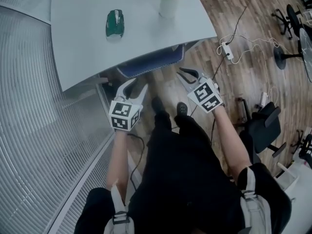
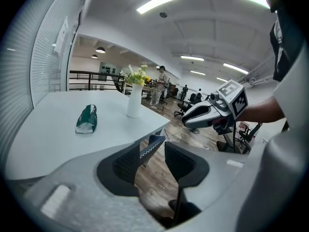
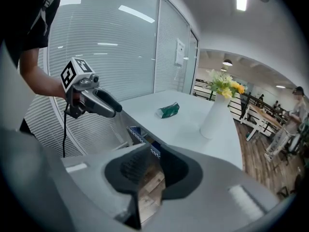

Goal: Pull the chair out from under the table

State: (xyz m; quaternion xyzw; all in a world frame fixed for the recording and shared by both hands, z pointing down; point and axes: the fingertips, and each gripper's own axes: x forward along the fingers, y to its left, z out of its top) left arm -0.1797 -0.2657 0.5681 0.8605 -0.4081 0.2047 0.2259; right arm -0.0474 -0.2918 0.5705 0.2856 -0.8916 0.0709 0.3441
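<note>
The chair [image 1: 151, 62] has a blue mesh back and stands tucked under the white table [image 1: 87, 43]; only the top of its back shows past the table edge. My left gripper [image 1: 136, 85] hangs just before the left end of that back, jaws open. In the left gripper view the left gripper [image 2: 153, 151] frames the chair back's top edge [image 2: 154, 143] without touching it. My right gripper [image 1: 188, 75] is near the back's right end, jaws open a little. In the right gripper view the right gripper [image 3: 149, 161] is empty, with the chair [image 3: 139, 133] beyond it.
On the table lie a green pouch [image 1: 115, 23] and a white vase [image 1: 168, 6] with yellow flowers. A glass wall with blinds [image 1: 29, 130] runs on the left. A power strip [image 1: 227, 50] with cables lies on the wood floor; a black office chair [image 1: 263, 126] stands right.
</note>
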